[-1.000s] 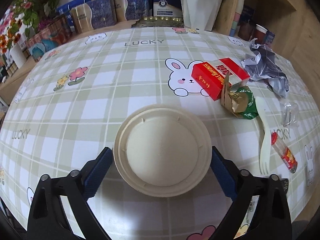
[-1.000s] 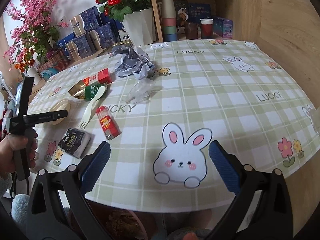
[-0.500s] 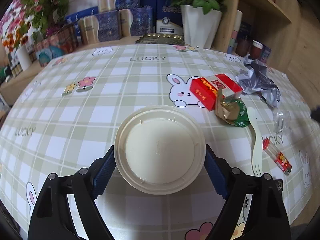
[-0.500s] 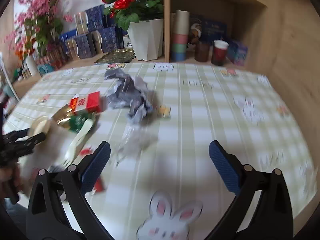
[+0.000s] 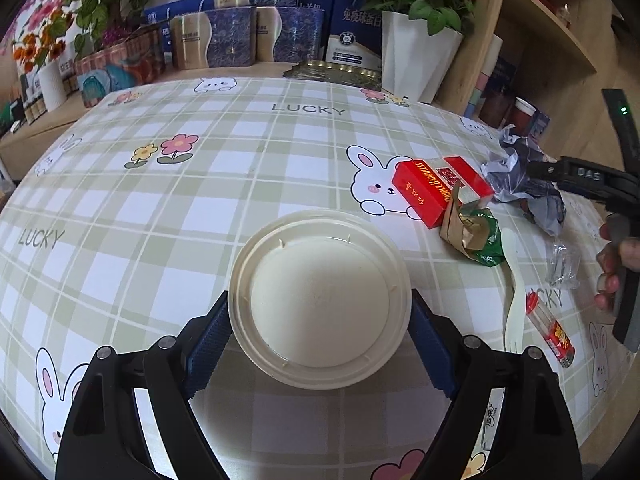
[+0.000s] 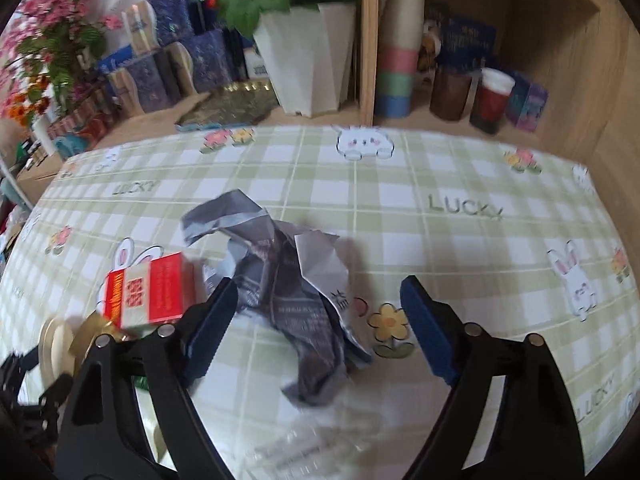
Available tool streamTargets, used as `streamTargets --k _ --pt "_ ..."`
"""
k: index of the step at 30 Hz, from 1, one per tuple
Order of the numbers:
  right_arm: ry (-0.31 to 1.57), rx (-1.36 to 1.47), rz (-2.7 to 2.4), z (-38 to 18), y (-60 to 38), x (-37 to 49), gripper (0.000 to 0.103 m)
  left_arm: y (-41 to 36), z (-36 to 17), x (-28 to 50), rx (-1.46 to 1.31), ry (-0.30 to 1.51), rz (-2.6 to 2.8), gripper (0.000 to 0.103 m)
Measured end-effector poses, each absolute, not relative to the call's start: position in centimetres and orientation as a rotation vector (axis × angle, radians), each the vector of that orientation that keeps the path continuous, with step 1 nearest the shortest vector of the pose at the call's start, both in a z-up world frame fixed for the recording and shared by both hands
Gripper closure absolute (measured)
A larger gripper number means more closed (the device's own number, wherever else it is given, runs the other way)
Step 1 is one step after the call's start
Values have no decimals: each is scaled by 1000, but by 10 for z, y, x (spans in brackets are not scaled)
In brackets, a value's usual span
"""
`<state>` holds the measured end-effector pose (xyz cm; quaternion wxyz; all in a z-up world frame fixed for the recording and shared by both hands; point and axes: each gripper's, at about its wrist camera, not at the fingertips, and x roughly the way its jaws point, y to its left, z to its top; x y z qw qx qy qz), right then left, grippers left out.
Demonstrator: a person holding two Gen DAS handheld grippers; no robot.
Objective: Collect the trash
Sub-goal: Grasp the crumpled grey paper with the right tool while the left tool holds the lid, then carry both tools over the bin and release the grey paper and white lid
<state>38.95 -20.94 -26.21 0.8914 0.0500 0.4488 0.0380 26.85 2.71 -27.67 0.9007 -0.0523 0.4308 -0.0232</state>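
Observation:
My left gripper [image 5: 320, 320] is shut on a round cream lid [image 5: 319, 300], its blue pads touching both sides of the rim. My right gripper [image 6: 316, 312] is open, its jaws on either side of a crumpled grey paper [image 6: 296, 288], which also shows in the left wrist view [image 5: 524, 184]. A red box [image 5: 440, 190] lies beside it, with a green and brown wrapper [image 5: 476, 236], a cream plastic fork [image 5: 514, 292], a small red tube [image 5: 550, 328] and a clear plastic wrapper [image 5: 564, 264].
The table has a checked rabbit cloth [image 5: 180, 208]. A white flower pot [image 6: 308, 56], blue boxes [image 5: 240, 32] and a wooden shelf with cups [image 6: 400, 48] stand behind the table's far edge. The red box also shows in the right wrist view [image 6: 148, 292].
My left gripper has closed onto the lid's rim. My right gripper has swung left and forward across the table, and now has the crumpled paper between its jaws.

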Motion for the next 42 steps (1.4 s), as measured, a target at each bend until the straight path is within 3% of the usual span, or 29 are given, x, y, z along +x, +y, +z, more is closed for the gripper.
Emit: streamTargets --k 2,3,6,18,26,33,42 --pt "974 157 71 -269 -212 394 46 29 -277 268 -117 889 -50 21" --pt "979 174 64 -269 -213 392 60 29 -276 268 -119 889 -52 21" --pt "905 192 55 -258 -215 375 67 30 -276 267 -129 884 -55 21" --pt "733 138 137 -197 -212 294 67 30 -255 249 -108 821 -67 21" --pt "664 185 203 -169 -207 215 67 16 -199 208 -99 747 -144 21" --pt "650 299 236 -172 -202 125 67 3 -154 146 -74 720 -213 21" --pt "708 338 235 -201 -189 38 67 -5 -141 57 -59 717 -261 21"
